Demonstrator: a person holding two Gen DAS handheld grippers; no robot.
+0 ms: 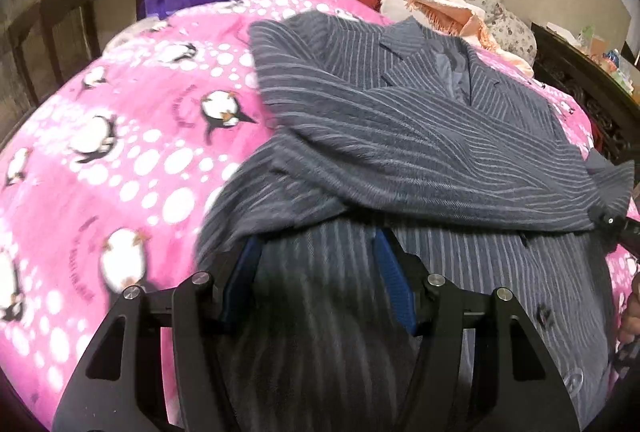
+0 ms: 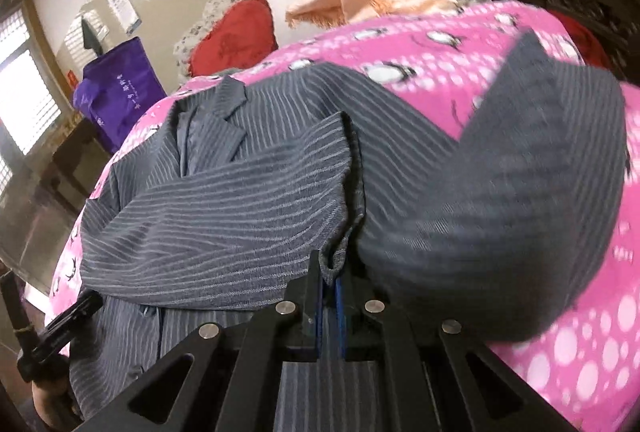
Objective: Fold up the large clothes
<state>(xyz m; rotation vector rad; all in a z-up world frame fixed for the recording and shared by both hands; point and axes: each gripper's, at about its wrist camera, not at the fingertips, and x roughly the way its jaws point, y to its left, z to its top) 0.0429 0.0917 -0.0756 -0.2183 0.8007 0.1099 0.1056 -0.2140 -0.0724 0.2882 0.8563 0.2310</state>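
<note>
Two grippers work a grey striped jacket (image 1: 400, 135) spread on the bed's pink penguin blanket (image 1: 120, 135): right gripper (image 2: 330, 274), jaws narrow, pinches a sleeve cuff; left gripper (image 1: 316, 260) gapes wide. Thin cuff could slip free, undoing the fold.

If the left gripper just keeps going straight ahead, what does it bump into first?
Most likely the grey striped jacket. The left gripper is open, with the jacket's cloth already between its fingers, and the folded sleeve lies just ahead. The pink penguin blanket is off to its side.
</note>
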